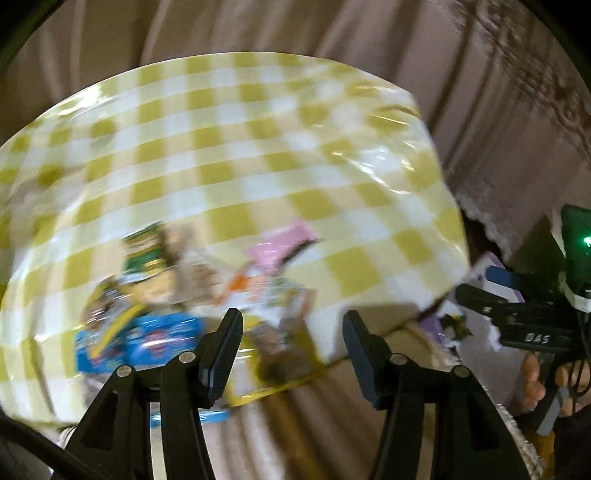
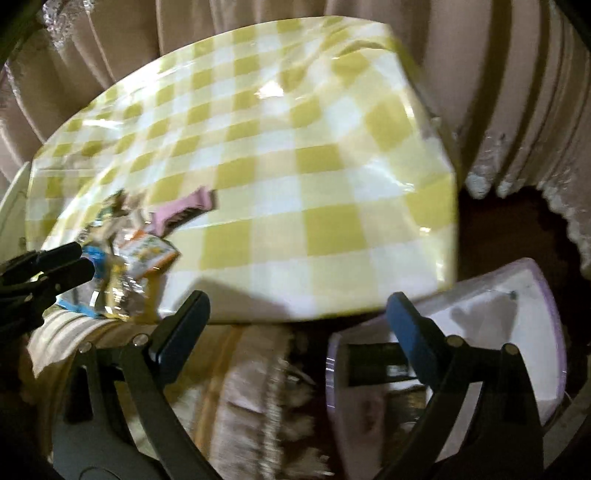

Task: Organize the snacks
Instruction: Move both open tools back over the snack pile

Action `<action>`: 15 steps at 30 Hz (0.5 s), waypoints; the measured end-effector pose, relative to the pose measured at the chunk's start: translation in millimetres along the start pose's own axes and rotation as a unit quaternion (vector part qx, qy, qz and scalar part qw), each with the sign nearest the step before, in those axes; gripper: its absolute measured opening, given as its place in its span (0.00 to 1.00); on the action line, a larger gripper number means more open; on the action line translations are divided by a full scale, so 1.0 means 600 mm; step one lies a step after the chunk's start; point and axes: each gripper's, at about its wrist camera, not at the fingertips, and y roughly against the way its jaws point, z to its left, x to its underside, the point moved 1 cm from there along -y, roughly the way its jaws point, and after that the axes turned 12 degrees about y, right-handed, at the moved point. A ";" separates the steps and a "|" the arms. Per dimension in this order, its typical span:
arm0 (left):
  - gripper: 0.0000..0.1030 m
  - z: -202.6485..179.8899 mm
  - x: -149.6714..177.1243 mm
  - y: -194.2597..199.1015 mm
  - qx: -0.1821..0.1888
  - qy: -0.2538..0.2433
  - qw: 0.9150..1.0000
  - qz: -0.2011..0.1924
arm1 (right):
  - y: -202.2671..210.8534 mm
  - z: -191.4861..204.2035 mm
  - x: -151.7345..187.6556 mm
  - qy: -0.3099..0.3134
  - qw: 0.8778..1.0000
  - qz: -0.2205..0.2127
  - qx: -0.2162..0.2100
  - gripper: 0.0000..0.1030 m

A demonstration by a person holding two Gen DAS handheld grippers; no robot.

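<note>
Several snack packets lie in a blurred pile near the front edge of a table with a yellow-and-white checked cloth point(image 1: 258, 155): a blue packet point(image 1: 147, 339), a green one point(image 1: 146, 254), a pink one point(image 1: 280, 247) and a yellow one point(image 1: 273, 362). My left gripper point(image 1: 291, 332) is open and empty just in front of the pile. My right gripper point(image 2: 299, 314) is open and empty, off the table's front edge, above a white bin with a lilac rim point(image 2: 509, 325). The pile shows in the right wrist view point(image 2: 136, 258), with the left gripper point(image 2: 74, 262) beside it.
Beige pleated curtains point(image 1: 369, 29) hang behind and beside the table. A frilled beige cloth point(image 2: 251, 406) lies below the table's front edge. The right gripper and the hand holding it show in the left wrist view point(image 1: 491, 291).
</note>
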 end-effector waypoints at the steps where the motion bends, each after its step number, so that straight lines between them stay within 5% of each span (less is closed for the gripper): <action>1: 0.56 0.022 -0.002 0.004 -0.008 0.012 1.000 -0.004 | -0.005 0.007 -0.005 0.002 1.000 0.001 -0.003 0.94; 15: 0.59 0.233 -0.020 0.030 -0.059 0.148 0.987 -0.038 | -0.058 0.077 -0.080 -0.015 0.999 0.001 -0.039 0.94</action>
